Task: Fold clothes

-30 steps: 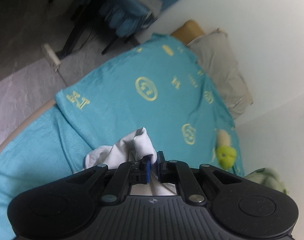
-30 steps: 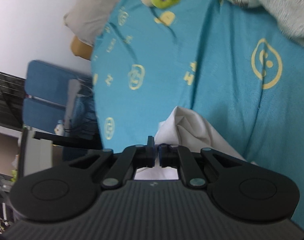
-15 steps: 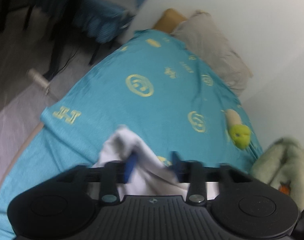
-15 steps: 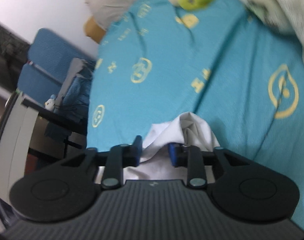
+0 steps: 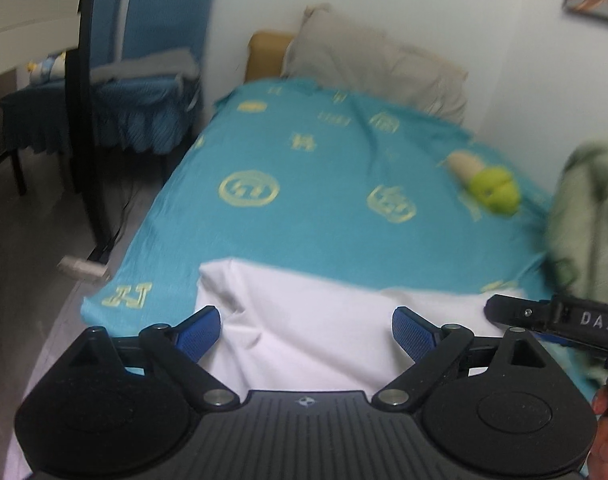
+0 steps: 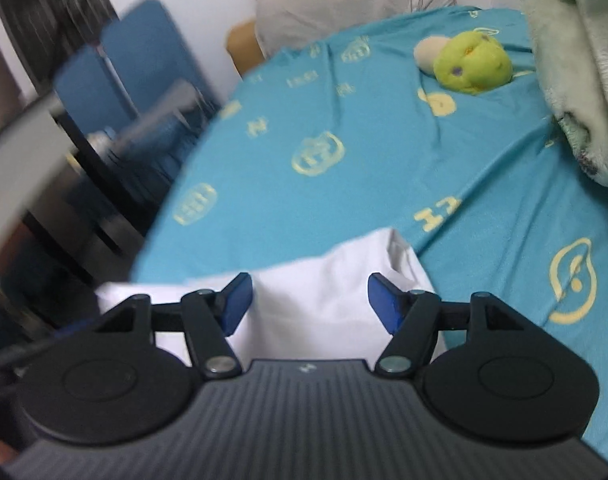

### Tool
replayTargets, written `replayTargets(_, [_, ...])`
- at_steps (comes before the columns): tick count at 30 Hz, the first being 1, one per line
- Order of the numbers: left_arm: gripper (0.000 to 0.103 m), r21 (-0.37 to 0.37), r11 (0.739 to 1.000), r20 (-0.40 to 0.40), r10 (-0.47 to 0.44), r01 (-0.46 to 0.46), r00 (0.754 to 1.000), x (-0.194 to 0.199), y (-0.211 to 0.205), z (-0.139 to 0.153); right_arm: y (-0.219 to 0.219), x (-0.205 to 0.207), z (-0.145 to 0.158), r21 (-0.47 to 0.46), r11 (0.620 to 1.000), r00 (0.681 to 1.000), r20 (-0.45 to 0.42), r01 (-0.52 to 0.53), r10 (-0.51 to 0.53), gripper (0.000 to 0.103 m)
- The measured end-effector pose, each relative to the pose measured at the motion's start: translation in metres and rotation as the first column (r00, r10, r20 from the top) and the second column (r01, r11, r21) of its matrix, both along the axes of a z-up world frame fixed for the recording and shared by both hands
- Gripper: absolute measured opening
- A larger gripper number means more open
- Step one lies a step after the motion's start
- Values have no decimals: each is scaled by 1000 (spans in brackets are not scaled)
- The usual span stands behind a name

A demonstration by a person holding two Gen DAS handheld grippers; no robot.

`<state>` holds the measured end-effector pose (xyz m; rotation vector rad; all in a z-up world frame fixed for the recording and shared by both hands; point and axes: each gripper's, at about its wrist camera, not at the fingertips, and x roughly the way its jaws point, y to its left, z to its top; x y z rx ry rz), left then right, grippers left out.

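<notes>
- White garment (image 5: 304, 320) lies on the bed (image 5: 304, 220), at the near edge of the teal sheet, well apart from the green plush toy (image 5: 494, 190).
- Left hand-held gripper (image 5: 306, 330): jaws spread wide, released, above the garment.
- Right hand-held gripper (image 6: 310, 300): likewise released, holding nothing.
- Judged step: a fold just laid down.
- Next move calls for re-gripping an edge for a further fold.

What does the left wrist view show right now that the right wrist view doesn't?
Only left wrist view: the right tool's black body at its right edge, and a white plug block on the floor. Only right wrist view: the right tool open over the white garment. Both: garment, teal bedsheet, green plush toy, grey pillow. The left tool is open too.
</notes>
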<state>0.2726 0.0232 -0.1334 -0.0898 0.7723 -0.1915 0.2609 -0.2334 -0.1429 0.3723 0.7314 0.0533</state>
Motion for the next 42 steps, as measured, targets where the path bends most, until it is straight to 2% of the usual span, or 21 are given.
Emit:
replayTargets(4, [93,43,999,-31,-14,15,999,8,-1,-18,4,11,-20,-40,999,1000,-25,-20,19,67])
replayTargets(6, [93,56,998,-25,-18,20,1000,7,-3,-17,6,9,-18,-55,998,1000,-21,-20,19,67])
replayTargets(11, [93,63,997,3,-32,32,999,-10,-6,-5,10,-7,-4,-54,999,1000,-4,-7,7,66])
replayTargets(17, [93,106,992,45,-71,66,996,-60,-12,20,10,-49,21,-42,999,998,55,7,-5,66])
replayTargets(22, [93,104,994,-12,-45,46,999,-90,-9,22,17,-83,23,-67,998,1000,25,8,-7,66])
replayTargets(25, [94,114,993,-52,-16,22,999,-94,-8,11,18,-92,11,-59,998,999,-39,29,-31,66])
replayTargets(28, [95,134,991,-55,-14,21,998,-96,-11,4,18,-91,-5,-54,998,995,-98,28,-34,65])
replayTargets(30, [95,140,990,-47,-11,17,999,-99,-11,5,16,-89,-8,-40,999,994,-109,27,-31,66])
replayTargets(33, [95,105,994,-56,-4,9,998,-109,-4,7,13,-90,-9,-20,999,993,-112,29,-31,65])
replayTargets(36, [96,25,1000,-86,-8,10,996,-127,9,15,12,-92,-9,-11,999,993,-115,33,-34,65])
replayTargets(39, [97,-114,993,-156,16,-34,988,-140,28,17,11,-92,-9,-7,999,993,-117,34,-34,65])
replayTargets(42, [97,-274,955,-277,34,-113,960,-142,46,5,10,-90,-9,-5,999,992,-123,34,-35,66])
